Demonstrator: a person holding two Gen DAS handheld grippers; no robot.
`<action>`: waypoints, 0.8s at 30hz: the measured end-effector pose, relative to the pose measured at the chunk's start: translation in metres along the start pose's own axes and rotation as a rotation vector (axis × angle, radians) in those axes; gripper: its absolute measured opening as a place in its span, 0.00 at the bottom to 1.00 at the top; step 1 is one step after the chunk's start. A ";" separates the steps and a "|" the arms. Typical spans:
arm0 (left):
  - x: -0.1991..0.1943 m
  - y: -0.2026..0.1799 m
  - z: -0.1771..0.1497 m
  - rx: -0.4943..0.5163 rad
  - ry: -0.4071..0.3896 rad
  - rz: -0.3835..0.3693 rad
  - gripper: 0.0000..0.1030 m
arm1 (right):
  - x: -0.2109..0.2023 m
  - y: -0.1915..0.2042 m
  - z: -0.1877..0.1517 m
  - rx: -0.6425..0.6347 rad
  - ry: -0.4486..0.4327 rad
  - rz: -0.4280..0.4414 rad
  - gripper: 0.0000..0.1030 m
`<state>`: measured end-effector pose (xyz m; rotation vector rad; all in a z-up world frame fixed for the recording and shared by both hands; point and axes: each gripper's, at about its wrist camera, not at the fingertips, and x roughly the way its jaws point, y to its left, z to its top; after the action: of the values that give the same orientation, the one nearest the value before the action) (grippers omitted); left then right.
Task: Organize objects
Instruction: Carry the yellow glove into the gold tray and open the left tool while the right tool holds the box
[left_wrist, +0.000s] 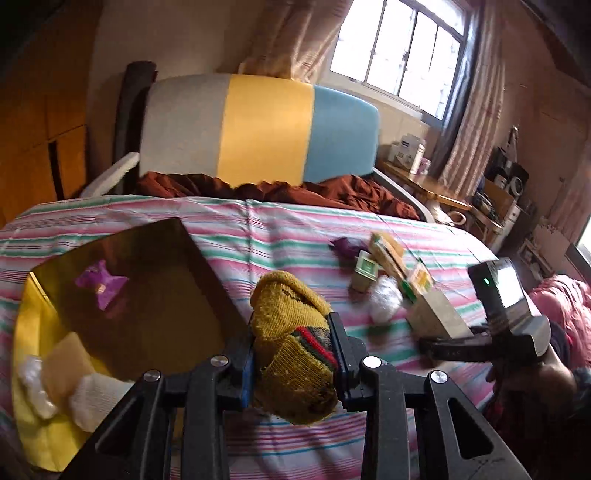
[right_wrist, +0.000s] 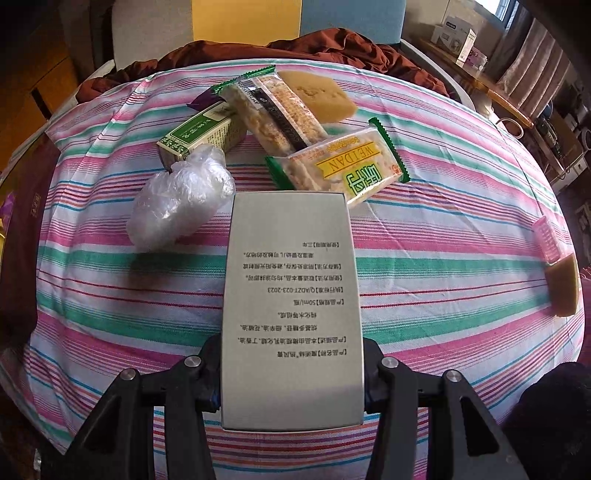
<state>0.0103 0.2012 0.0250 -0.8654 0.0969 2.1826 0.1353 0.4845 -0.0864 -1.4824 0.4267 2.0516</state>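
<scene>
In my left gripper (left_wrist: 295, 354) the jaws are clamped tight on a rolled, coarse-knit mustard-yellow sock with red and green stripes (left_wrist: 291, 343), lifted over the striped cotton bedsheet (left_wrist: 288, 229) just beside the open yellow cardboard box (left_wrist: 44, 435). My right gripper (right_wrist: 291, 376) pinches a flat, matte silver carton printed with small text (right_wrist: 291, 295) by its sides. Beyond it lie a crumpled clear plastic wad (right_wrist: 181, 199), a green paper box (right_wrist: 199, 136), two crinkly crisped-rice snack packets (right_wrist: 340, 166) and a tan soap block (right_wrist: 317, 96).
</scene>
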 end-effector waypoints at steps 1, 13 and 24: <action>-0.004 0.017 0.006 -0.021 -0.003 0.030 0.32 | 0.000 0.002 0.000 -0.002 -0.001 -0.002 0.49; 0.022 0.187 0.021 -0.214 0.124 0.389 0.33 | -0.001 0.010 0.000 -0.011 -0.002 -0.009 0.49; 0.040 0.219 0.013 -0.253 0.161 0.505 0.49 | 0.000 0.014 0.002 -0.031 -0.007 -0.018 0.49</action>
<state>-0.1660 0.0781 -0.0331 -1.2690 0.1318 2.6264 0.1252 0.4745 -0.0862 -1.4919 0.3796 2.0575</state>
